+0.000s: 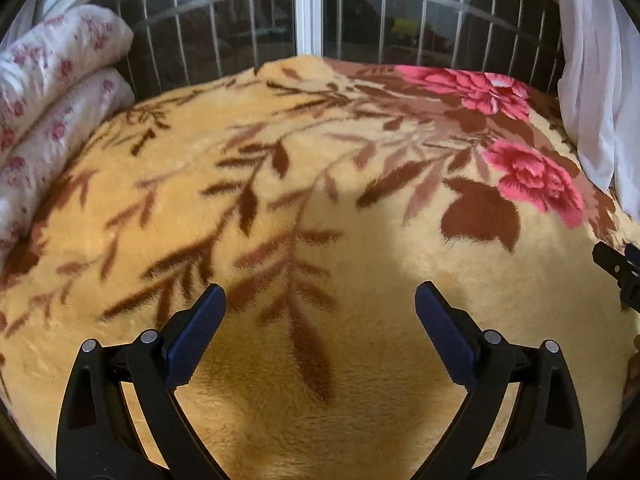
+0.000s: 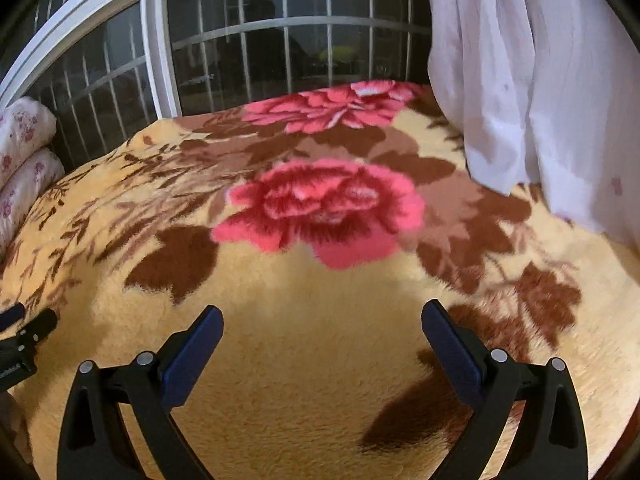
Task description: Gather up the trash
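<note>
Plainly, the bed fills both views, covered edge to edge by a plush blanket (image 1: 328,208) in yellow with brown leaves and pink roses, spread flat as bedding would be. Behind it runs a barred window (image 2: 280,52), dark outside. A white curtain (image 2: 520,80) hangs at the bed's right side, its hem resting on the blanket. At the left edge lies a folded quilt (image 1: 52,92) with small pink flowers, stacked against the window, apparently stowed out of the way.

Both tools hang above the near part of the blanket, angled down toward it. The left gripper (image 1: 320,320) stands with its jaws spread wide and nothing between them. The right gripper (image 2: 322,340) is likewise at full spread and empty; each shows at the edge of the other's view, so they sit side by side.

No trash shows anywhere on the blanket in either view. Probably the hands are searching, or the trash lies out of frame; its place relative to either gripper cannot be told.
</note>
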The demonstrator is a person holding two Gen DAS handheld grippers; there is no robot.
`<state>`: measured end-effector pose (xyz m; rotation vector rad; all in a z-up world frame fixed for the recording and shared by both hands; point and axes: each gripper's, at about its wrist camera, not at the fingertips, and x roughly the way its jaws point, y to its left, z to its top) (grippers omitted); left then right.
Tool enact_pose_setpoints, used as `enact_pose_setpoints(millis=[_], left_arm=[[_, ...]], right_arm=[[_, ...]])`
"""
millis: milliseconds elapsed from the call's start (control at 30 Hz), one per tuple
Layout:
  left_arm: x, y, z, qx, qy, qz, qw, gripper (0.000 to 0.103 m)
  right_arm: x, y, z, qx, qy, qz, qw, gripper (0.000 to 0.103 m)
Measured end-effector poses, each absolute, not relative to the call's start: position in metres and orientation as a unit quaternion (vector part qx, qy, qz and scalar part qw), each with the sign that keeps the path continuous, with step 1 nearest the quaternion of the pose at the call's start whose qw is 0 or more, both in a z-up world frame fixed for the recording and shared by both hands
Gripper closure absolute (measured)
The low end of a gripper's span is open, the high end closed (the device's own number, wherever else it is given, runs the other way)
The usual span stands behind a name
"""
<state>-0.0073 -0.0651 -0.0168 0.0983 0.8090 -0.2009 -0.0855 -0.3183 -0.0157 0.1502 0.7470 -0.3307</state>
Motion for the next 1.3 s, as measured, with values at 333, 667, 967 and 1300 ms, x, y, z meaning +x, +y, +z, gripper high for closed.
enact_pose_setpoints(millis=[333,667,967,1300], left_arm=[[-0.0054,-0.068,-0.0226,0.053,0.405,-0.102,0.907,0.01],[-0.0054,-0.0685,-0.0229,0.052,0.406,-0.103,0.907,0.01],[-0.0054,-0.0692,-0.0235,0.052,0.407,-0.106,0.906,0.01],[-0.0092,-0.0683,-0.0171,0.046,0.381,-0.106,0.917,0.01]], right_arm=[[-0.0825,-0.3182,-0.0219,0.073,0.372,-0.168,0.91,0.005],[-0.083,-0.3186,-0.0224,0.071,0.373,-0.169,0.91,0.005],[-0.0825,-0.3191,-0.0233,0.073,0.373,-0.168,0.909,0.005],[-0.0823,-0.3196,-0.0238,0.073,0.373,-0.168,0.909,0.005]])
